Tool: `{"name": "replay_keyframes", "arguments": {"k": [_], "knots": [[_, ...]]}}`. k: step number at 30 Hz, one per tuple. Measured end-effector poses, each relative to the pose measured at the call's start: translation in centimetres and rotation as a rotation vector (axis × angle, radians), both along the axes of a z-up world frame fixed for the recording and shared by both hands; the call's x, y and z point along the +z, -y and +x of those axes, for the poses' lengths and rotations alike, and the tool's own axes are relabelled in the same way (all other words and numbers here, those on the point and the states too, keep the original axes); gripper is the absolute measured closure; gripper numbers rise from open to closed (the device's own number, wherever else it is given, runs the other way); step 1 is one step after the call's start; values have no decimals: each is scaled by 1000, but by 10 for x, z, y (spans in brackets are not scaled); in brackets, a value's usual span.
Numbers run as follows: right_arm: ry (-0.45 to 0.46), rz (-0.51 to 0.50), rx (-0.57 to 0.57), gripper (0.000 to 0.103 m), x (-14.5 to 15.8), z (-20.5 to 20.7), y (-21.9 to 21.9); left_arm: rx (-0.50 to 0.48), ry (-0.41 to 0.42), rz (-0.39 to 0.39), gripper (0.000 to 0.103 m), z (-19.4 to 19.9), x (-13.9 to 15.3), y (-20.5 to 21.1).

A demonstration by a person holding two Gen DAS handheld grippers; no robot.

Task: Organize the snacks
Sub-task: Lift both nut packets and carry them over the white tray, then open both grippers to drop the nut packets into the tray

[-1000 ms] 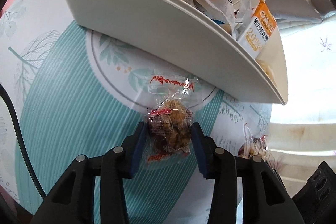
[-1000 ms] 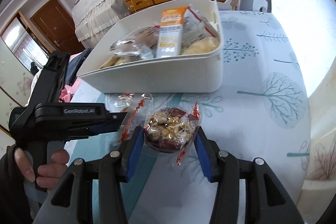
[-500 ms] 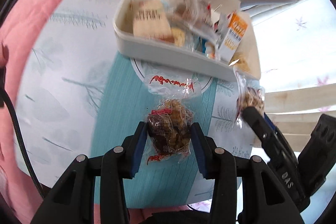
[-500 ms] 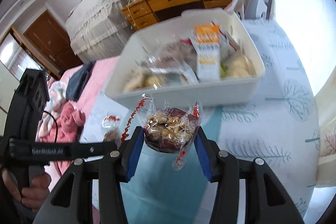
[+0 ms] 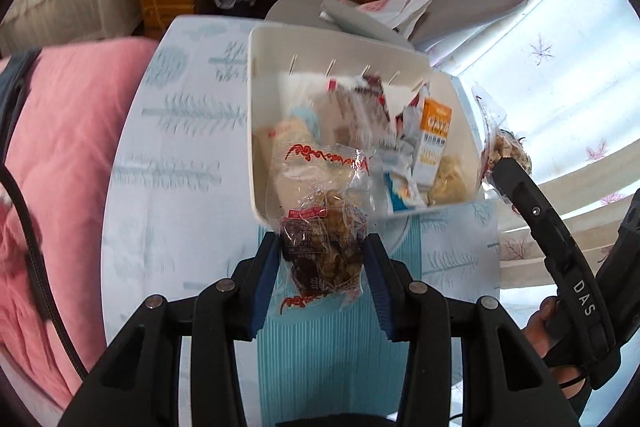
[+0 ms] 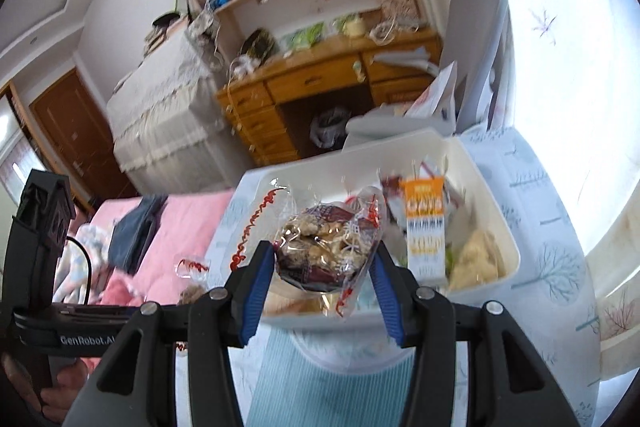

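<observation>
both grippers are clamped on a snack each. left gripper (image 5: 323,259) pinches a clear-wrapped nut cluster pack (image 5: 322,247), right gripper (image 6: 322,267) squeezes a second cluster pack (image 6: 326,247). a second ago both sat low over the teal placemat (image 5: 340,347); now they've lifted and swung over the near rim of the white bin (image 5: 256,131), so i'd say the drop is close. both are held high, pointing down into the bin, right one further along its edge. an orange carton (image 6: 425,227) stands inside, with the wooden desk (image 6: 320,83) beyond.
</observation>
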State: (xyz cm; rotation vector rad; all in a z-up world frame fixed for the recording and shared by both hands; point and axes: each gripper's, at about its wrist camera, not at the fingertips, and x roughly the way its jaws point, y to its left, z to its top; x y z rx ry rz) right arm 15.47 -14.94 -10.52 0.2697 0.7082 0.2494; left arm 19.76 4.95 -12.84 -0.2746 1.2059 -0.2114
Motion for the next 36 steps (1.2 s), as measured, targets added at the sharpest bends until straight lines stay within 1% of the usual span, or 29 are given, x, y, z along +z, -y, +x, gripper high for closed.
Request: {"name": "replay_keyframes", "arguments": {"k": [3,6,8,9,10,11,12,13,14,16,19,21,22,23,25,27,29,32,35,36], "knots": [[23,-8,-45,53,-2,8,1,-12,36,4,62,15,1,-1],[23,-32,-89,53,-3,16,2,-19,60,-1,62,30,5,1],[26,-24,-91,53,1,20,5,-7,92,-31,61,39,11,2],[18,-28,-86,50,2,22,7,-1,103,-47,60,42,14,2],[6,-41,-85,46,1,22,7,14,115,-58,55,43,17,2],[-7,-56,-85,35,1,23,7,21,124,-70,51,44,20,2],[-21,-67,-82,31,-1,23,7,23,133,-81,43,44,23,3],[-32,-67,-75,31,-2,22,7,26,140,-85,37,43,24,3],[-45,-63,-67,30,-4,20,7,27,143,-84,35,40,25,5],[-69,-57,-61,30,-7,16,8,28,129,-77,28,35,24,7],[-112,-46,-70,29,-13,7,12,29,86,-54,24,24,19,9],[-141,-32,-68,22,-17,0,14,28,79,-46,24,15,15,9],[-156,-30,-67,21,-19,-4,15,32,81,-43,23,11,14,9],[-171,-38,-61,20,-22,-8,16,49,84,-30,22,5,12,8],[-202,-81,-44,16,-28,-18,14,83,76,-5,15,-4,7,7],[-238,-93,-44,12,-36,-29,17,114,52,-5,15,-18,0,7],[-273,-86,-33,10,-43,-38,23,131,32,-6,14,-29,-4,8],[-323,-100,-2,10,-49,-56,31,141,7,33,12,-56,-5,15],[-346,-145,23,9,-45,-80,42,124,17,52,7,-87,4,26],[-350,-156,31,8,-42,-88,47,119,25,55,4,-98,7,29]]}}
